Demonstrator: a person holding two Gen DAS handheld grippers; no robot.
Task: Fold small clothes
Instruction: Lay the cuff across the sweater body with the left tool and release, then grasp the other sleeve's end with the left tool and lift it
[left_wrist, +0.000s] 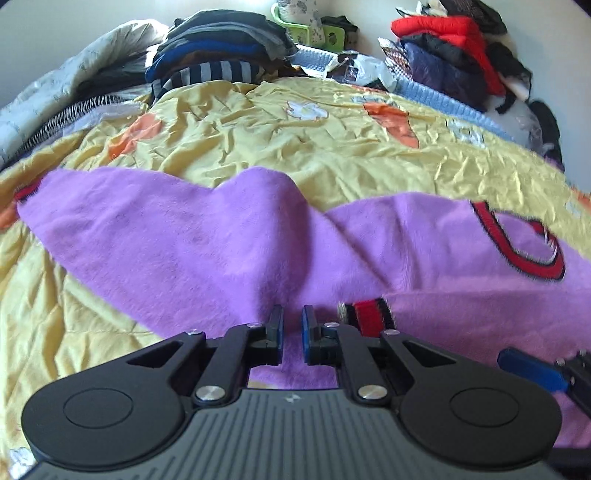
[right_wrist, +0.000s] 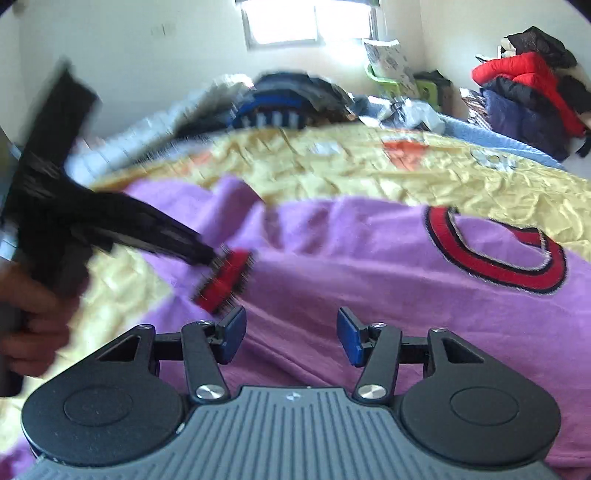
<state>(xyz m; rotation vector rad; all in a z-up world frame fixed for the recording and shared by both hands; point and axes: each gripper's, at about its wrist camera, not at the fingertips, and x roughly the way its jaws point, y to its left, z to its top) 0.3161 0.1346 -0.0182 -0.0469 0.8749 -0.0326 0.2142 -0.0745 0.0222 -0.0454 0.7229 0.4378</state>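
Note:
A purple fleece top (left_wrist: 184, 240) lies spread across the yellow quilt (left_wrist: 295, 140), its red and black neckband (left_wrist: 524, 254) to the right. My left gripper (left_wrist: 293, 317) is shut on a fold of the purple sleeve just left of its red striped cuff (left_wrist: 369, 317), and the cloth rises in a ridge from the pads. From the right wrist view, the left gripper (right_wrist: 207, 256) comes in from the left with the cuff (right_wrist: 225, 277) at its tip. My right gripper (right_wrist: 291, 321) hovers open over the top's body (right_wrist: 369, 277), nothing between its pads.
A stack of folded dark and striped clothes (left_wrist: 221, 48) sits at the bed's far side. Red and navy jackets (left_wrist: 443, 48) are heaped at the far right, with a green plastic frame (left_wrist: 314, 29) between them. A person's hand (right_wrist: 33, 325) grips the left handle.

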